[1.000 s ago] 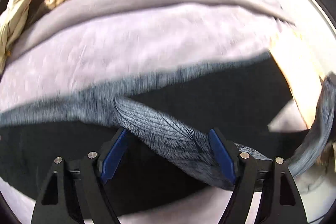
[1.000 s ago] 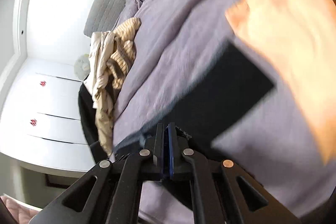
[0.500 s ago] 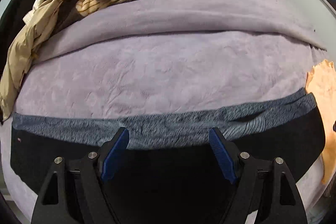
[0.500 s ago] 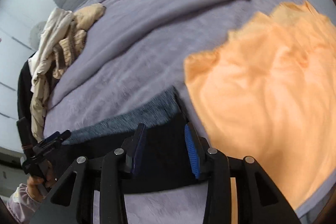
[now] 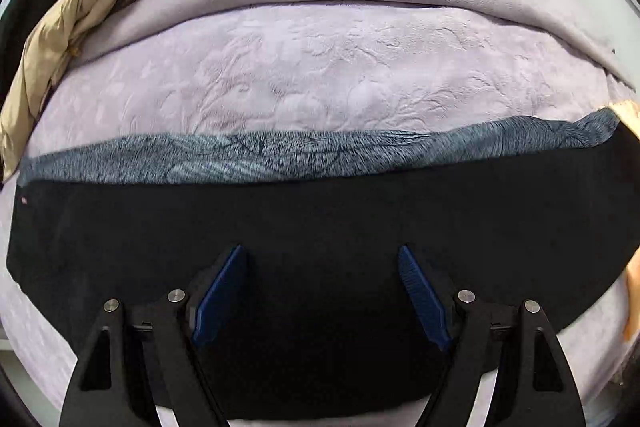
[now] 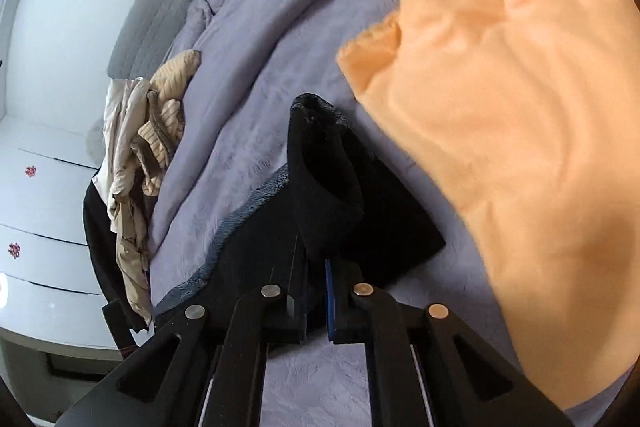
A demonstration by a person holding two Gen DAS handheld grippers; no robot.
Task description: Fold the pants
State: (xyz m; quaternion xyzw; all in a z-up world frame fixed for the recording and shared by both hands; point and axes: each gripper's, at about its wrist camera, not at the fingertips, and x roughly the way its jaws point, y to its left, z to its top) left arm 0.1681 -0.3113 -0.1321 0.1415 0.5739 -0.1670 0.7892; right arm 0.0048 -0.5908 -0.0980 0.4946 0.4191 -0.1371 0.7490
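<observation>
black fleece-lined pants (image 5: pixel 320 219) flat on embossed lilac bed blanket (image 5: pixel 320 75); right claw (image 6: pixel 316 291) newly pinching raised pants corner, left claw (image 5: pixel 320 291) agape.

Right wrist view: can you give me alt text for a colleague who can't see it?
The right gripper, jaws shut, pinches a raised fold of the black pants lying on a lilac bedspread. An orange cloth fills the right side; a heap of beige clothes lies at the bed's left edge.
</observation>
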